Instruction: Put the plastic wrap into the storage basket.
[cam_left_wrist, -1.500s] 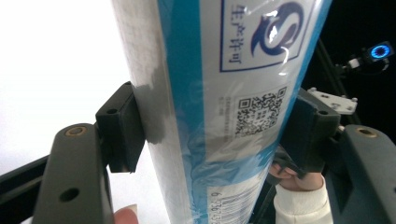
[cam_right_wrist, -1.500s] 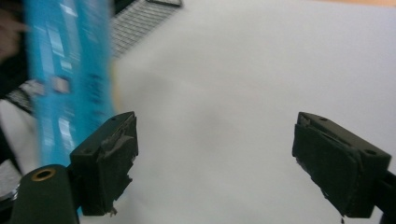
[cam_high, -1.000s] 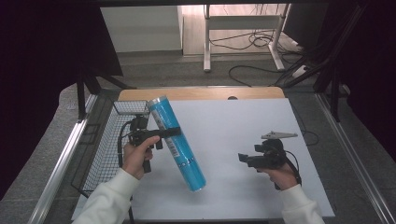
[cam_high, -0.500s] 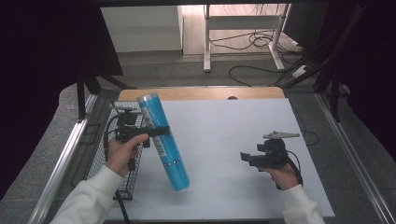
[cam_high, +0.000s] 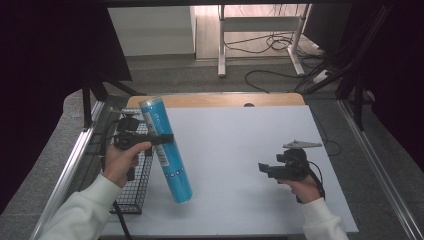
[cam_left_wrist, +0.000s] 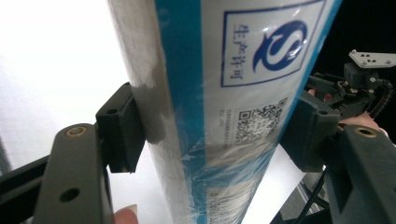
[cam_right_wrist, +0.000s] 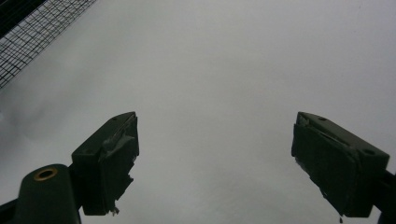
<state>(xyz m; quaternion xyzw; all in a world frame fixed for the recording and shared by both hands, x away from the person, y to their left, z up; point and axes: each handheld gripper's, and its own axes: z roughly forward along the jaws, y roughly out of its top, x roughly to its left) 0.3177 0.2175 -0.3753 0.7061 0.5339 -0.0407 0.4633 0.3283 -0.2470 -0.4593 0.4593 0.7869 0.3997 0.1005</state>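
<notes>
A long blue and white wrapped cylinder (cam_high: 165, 150) hangs tilted over the table's left side, top end toward the far left, bottom end near the front. My left gripper (cam_high: 162, 138) is shut on its middle, the black jaws pressing both sides of the cylinder (cam_left_wrist: 224, 107) in the left gripper view. My right gripper (cam_high: 262, 168) rests at the right of the white table, pointing left. Its jaws stand wide apart over bare table (cam_right_wrist: 215, 93) with nothing between them.
A black wire basket (cam_high: 127, 190) hangs along the table's left edge, just under my left hand; its mesh (cam_right_wrist: 37, 32) shows at the upper left of the right gripper view. A wooden strip (cam_high: 215, 100) runs along the table's far edge. Cables lie on the floor beyond.
My left hand has carried the cylinder leftward toward the basket and lifted it, and the cylinder now stands steeper. The right gripper has stayed in place.
</notes>
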